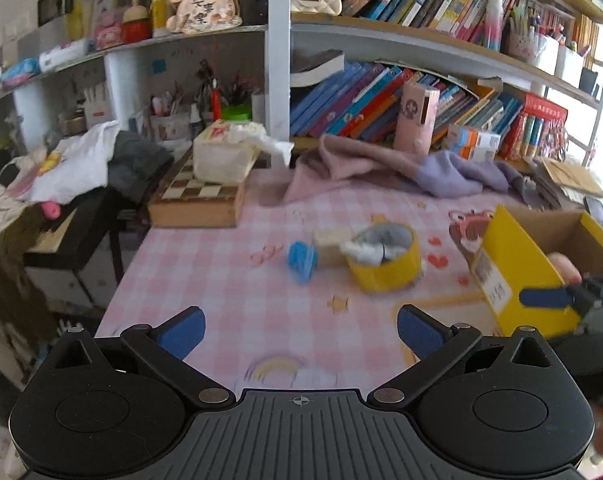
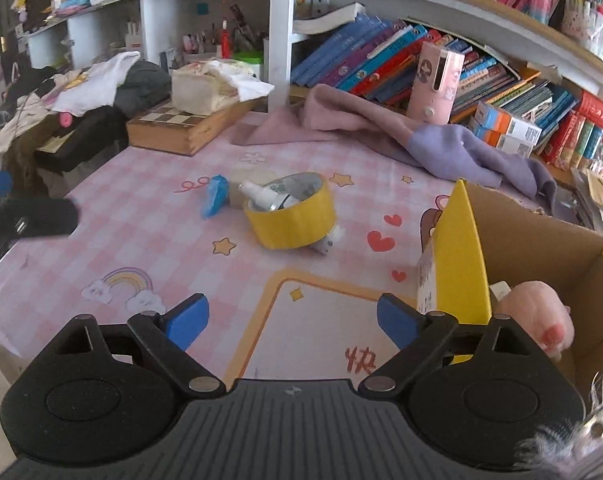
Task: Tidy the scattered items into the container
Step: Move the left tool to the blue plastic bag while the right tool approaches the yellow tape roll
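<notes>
Yellow tape (image 1: pixel 385 258), a wide roll lying flat, is the landmark in the left wrist view: it sits mid-way across the pink checked surface (image 1: pixel 205 280), with a small white bottle (image 1: pixel 363 250) poking over its rim from inside, a blue-capped piece (image 1: pixel 301 260) just beside it on the left, and the yellow cardboard box (image 1: pixel 521 264) near it on the right, probably set close so the loose items have only a short trip. The left gripper (image 1: pixel 299 330) hangs short of the roll, its jaws spread wide and empty. Motion blur softens this view, and what the blue cap belongs to is hard to tell. At the box's near wall one blue pad (image 1: pixel 545 298) of the other gripper shows. In the right wrist view the right gripper (image 2: pixel 293 320) also has its jaws wide apart with nothing between them, well short of the tape (image 2: pixel 291 216). The bottle (image 2: pixel 267 196) reads more clearly here, lying tilted inside the roll; another small white thing peeks from under the roll's far edge, mostly hidden. The box (image 2: pixel 461 248) stands right of the roll, open-topped, with a pink rounded toy (image 2: pixel 537 316) inside, half cut off by the gripper's body.
</notes>
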Motion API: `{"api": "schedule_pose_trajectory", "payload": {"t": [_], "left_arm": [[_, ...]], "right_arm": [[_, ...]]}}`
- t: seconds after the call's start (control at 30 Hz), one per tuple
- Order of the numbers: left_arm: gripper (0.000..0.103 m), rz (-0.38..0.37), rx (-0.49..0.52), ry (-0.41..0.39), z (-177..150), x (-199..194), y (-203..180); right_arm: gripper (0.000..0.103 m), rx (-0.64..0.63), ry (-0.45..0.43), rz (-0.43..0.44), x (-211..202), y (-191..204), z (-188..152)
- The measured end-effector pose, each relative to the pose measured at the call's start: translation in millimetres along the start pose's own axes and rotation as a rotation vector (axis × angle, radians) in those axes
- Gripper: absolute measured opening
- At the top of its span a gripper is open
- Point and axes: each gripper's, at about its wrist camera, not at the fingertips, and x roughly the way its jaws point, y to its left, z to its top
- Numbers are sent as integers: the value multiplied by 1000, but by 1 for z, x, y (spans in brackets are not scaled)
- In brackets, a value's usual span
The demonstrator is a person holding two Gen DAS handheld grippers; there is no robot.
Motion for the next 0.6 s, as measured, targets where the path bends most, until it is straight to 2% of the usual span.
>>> {"api": "schedule_pose_trajectory", "payload": {"t": [0.2, 0.6], "left_arm": [[102, 16, -58, 12, 23, 41, 8], [102, 8, -77, 94, 31, 109, 18]], "right_arm": [[93, -59, 9, -15, 28, -1, 20], [97, -159, 55, -49, 102, 2, 58]]}}
